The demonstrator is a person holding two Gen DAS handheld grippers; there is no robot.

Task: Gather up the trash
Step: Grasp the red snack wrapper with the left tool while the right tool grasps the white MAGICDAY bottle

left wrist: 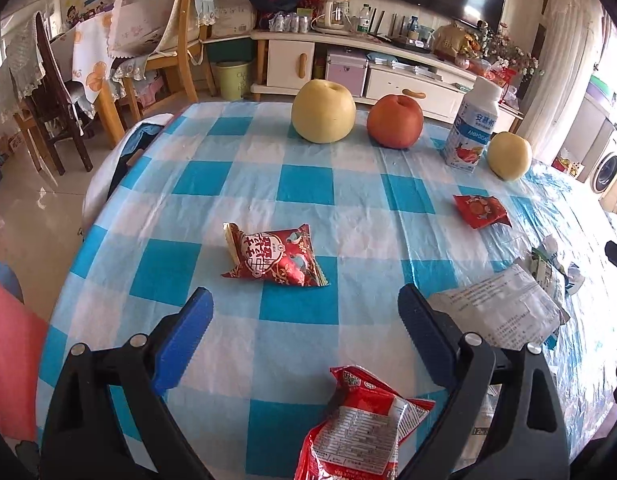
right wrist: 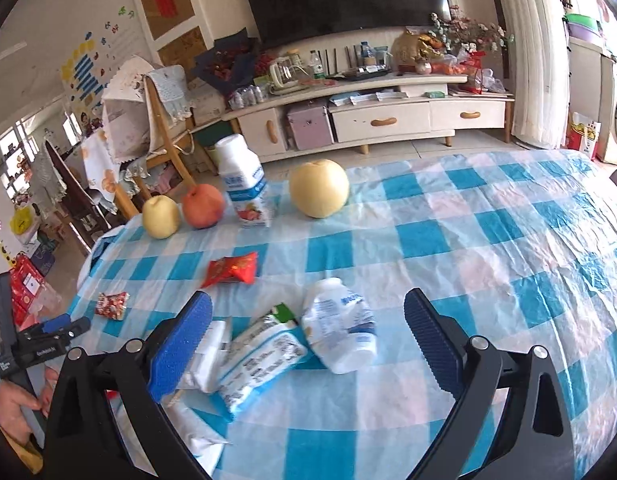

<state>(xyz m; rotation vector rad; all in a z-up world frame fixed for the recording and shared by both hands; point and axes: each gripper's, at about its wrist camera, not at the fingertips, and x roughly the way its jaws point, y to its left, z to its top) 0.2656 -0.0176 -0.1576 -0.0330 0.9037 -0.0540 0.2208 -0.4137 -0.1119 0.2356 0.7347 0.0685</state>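
Table: covered with a thin, wrinkled plastic cloth [left wrist: 308, 184] in blue and white squares.
Room: pale TV cabinet [right wrist: 388, 120], wooden chairs.
Trash: shiny red wrapper [left wrist: 274, 258] mid-table; crumpled white packets [right wrist: 264, 352] and squashed bottle [right wrist: 340, 328] below the right gripper [right wrist: 308, 320].
Fruit: round, smooth, at the far edge.
Fingers: left gripper [left wrist: 304, 312] and right gripper both spread wide, holding nothing.

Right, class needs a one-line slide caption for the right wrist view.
Open right gripper hovers over white wrappers and a crushed bottle on the checked tablecloth, fruit behind.
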